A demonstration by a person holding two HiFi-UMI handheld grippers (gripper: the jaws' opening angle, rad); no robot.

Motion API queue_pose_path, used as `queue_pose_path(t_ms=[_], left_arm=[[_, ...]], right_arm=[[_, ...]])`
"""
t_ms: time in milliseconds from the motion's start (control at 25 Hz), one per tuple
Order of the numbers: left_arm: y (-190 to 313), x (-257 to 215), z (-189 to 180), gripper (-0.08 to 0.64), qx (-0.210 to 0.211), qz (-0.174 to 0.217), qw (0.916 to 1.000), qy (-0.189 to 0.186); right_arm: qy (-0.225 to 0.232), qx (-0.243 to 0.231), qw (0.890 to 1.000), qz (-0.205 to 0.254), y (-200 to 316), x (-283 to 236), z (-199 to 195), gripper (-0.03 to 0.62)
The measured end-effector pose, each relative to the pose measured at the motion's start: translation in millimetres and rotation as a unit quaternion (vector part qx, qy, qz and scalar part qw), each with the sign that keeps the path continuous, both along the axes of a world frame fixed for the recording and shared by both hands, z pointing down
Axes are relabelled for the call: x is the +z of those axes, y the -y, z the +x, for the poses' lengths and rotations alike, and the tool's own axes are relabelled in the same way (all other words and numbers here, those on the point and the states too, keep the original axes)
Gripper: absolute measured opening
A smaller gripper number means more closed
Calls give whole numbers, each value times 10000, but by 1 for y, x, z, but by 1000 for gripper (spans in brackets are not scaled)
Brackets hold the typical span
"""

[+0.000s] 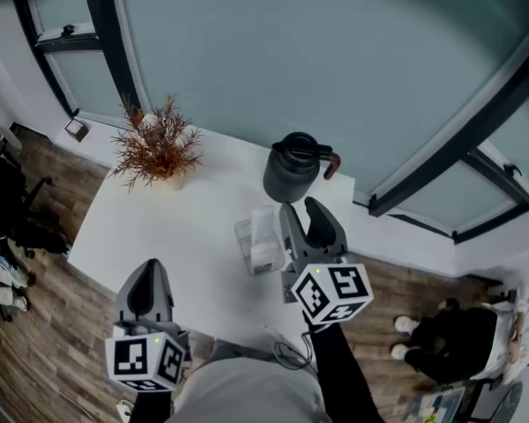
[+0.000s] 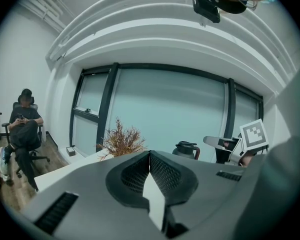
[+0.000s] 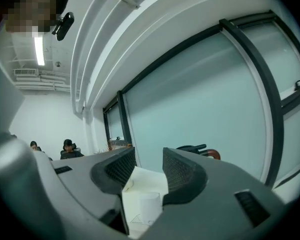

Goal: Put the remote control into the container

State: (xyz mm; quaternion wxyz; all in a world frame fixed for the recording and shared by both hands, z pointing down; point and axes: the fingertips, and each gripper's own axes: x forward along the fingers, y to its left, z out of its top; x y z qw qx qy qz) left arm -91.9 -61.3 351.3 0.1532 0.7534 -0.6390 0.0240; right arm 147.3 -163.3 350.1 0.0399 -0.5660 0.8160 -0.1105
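Note:
A clear plastic container [image 1: 244, 233] stands on the white table [image 1: 159, 227], in front of the dark jug. A white oblong thing lies inside it, apparently the remote control [image 1: 266, 238]. My right gripper [image 1: 300, 210] hovers just right of and above the container, open, with nothing between its jaws. In the right gripper view [image 3: 149, 156] the container [image 3: 145, 209] shows low in the gap between the jaws. My left gripper [image 1: 150, 269] is at the table's near left edge, well away from the container. Its jaws [image 2: 149, 154] meet at the tips and hold nothing.
A dried reddish plant [image 1: 159, 148] in a pot stands at the table's far left corner. A dark jug [image 1: 293, 170] with a brown handle stands at the far edge against the glass wall. A cable [image 1: 286, 352] lies at the near edge. People sit on either side of the table [image 1: 450, 342].

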Motion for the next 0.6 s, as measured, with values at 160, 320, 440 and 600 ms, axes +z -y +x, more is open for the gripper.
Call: queue_pose_path(t_ms=[160, 320, 440, 600], left_arm=[[-1, -1, 2, 9, 34, 18, 10000, 15], [-4, -3, 5, 9, 79, 37, 10000, 29], [-6, -4, 7, 9, 117, 38, 9999, 45], [-9, -5, 12, 9, 176, 55, 9998, 67]], right_arm=[[-304, 597, 9972, 329, -14, -20, 19, 35], [-546, 894, 9931, 536, -27, -34, 32, 5], [-705, 980, 9909, 589, -32, -39, 38, 5], [-807, 1049, 9894, 601, -38, -41, 42, 3]])
